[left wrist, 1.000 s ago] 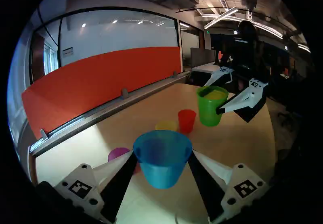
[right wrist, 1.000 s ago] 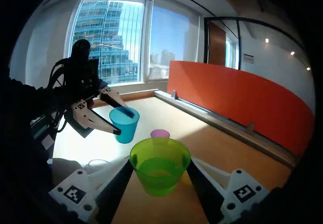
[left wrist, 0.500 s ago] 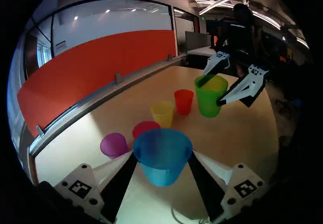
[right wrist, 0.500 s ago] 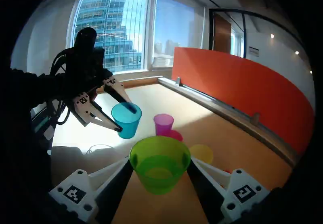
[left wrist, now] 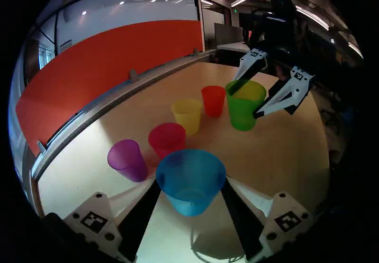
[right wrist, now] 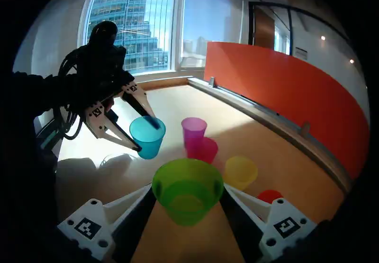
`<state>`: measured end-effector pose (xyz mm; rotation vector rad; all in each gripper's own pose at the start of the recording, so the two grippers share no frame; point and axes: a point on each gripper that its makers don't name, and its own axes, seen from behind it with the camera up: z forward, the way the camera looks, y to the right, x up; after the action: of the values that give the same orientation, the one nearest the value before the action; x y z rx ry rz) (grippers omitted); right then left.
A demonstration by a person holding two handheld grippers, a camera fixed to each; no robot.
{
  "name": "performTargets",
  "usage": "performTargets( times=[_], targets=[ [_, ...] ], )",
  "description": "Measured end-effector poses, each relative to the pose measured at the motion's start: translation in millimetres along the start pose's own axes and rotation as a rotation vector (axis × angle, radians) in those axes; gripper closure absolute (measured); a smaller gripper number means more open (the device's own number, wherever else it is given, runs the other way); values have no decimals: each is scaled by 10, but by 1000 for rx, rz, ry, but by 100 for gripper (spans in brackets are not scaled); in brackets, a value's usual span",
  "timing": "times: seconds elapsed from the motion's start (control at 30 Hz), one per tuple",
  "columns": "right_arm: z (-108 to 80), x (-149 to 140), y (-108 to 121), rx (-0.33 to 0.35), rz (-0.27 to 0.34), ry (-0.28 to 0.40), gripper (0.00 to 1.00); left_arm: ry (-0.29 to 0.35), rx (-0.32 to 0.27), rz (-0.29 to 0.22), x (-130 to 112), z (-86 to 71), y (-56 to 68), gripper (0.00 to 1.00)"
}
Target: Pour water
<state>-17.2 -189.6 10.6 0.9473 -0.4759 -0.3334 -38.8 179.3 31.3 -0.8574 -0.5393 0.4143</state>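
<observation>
My left gripper (left wrist: 191,194) is shut on a blue cup (left wrist: 191,180), held upright above the wooden table (left wrist: 284,144). In the right gripper view the same blue cup (right wrist: 147,137) hangs at the left in the left gripper (right wrist: 144,132). My right gripper (right wrist: 188,206) is shut on a green cup (right wrist: 188,194) with liquid in its bottom. In the left gripper view that green cup (left wrist: 245,103) is held upright at the far right by the right gripper (left wrist: 244,102).
Purple (left wrist: 127,159), pink (left wrist: 166,140), yellow (left wrist: 187,115) and red (left wrist: 212,100) cups stand in a row on the table between the two held cups. An orange partition (left wrist: 104,59) with a metal rail runs along the table's far edge. A person's dark sleeve (right wrist: 52,92) holds the left gripper.
Both views have tilted downward and the grippers have risen, so the row of cups on the table now shows fully. Both cups stay gripped and upright.
</observation>
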Motion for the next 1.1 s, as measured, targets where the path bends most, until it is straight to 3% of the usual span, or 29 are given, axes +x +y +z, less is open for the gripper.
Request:
performTargets(
  times=[0.7, 1.1],
  targets=[
    [213, -299, -47, 10, 9, -60, 9, -35, -23, -38, -325, 185, -28, 14],
    [274, -388, -80, 10, 10, -76, 9, -45, -36, -51, -424, 233, 19, 14]
  ],
)
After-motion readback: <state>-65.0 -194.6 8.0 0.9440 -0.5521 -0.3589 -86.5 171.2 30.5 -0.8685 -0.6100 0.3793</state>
